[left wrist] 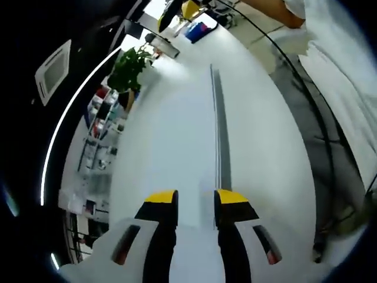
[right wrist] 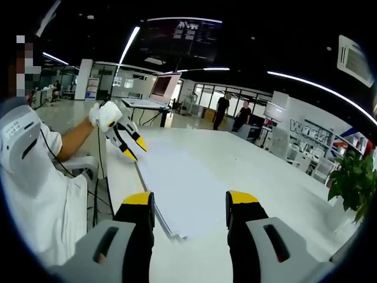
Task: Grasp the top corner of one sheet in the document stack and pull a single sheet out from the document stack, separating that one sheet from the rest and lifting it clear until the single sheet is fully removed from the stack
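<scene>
- Both claws stand released, holding nothing: the right claw (right wrist: 189, 206) has its yellow-tipped jaws spread above the near edge of the document stack (right wrist: 188, 180), and the left claw (left wrist: 196, 203) has its jaws parted too.
- In the right gripper view, the left claw (right wrist: 132, 148) hangs ahead and to the left, just beside the stack's far left corner, carried by a person's gloved hand (right wrist: 105, 115).
- The stack lies flat on the white worktop (right wrist: 283, 188), directly ahead of the right claw; it is plain white, with thin layered edges showing along its left side and near corner.
- The step in hand looks like the approach; no sheet is gripped yet.
- Next, a claw probably needs to pinch only the top sheet's corner, shallowly, to avoid dragging several.
</scene>
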The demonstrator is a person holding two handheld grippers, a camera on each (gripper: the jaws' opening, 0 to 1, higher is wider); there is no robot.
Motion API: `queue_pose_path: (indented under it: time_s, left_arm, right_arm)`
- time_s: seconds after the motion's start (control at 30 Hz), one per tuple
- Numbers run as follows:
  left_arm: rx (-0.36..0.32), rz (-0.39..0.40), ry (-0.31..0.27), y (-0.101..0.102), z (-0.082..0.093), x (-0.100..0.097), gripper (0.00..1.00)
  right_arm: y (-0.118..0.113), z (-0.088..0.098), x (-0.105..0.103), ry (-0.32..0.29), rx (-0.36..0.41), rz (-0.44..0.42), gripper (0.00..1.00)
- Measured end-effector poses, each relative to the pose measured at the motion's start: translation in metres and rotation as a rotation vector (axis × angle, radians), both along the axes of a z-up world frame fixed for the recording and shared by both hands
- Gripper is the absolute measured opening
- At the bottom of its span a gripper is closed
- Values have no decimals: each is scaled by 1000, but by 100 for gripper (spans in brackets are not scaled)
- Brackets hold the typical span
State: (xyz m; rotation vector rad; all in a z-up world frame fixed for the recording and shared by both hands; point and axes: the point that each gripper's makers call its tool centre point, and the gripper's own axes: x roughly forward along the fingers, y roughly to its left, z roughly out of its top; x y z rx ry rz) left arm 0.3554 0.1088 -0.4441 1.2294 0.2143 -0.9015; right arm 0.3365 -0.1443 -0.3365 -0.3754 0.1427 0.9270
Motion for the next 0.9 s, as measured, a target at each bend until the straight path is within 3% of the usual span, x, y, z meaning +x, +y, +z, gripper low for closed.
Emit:
queue_pose_path:
  time_s: [0.53, 0.73, 0.9]
  left_arm:
    - [22, 18, 18, 4, -5, 0, 24]
    - [-4, 24, 88, 4, -12, -5, 3]
    - [-32, 21, 91, 2, -5, -10, 3]
  right_arm:
    - [1, 0, -1, -1, -2, 2, 48]
    - [1, -1, -1, 0, -6, 1, 48]
    - [0, -1, 0, 1, -7, -1, 48]
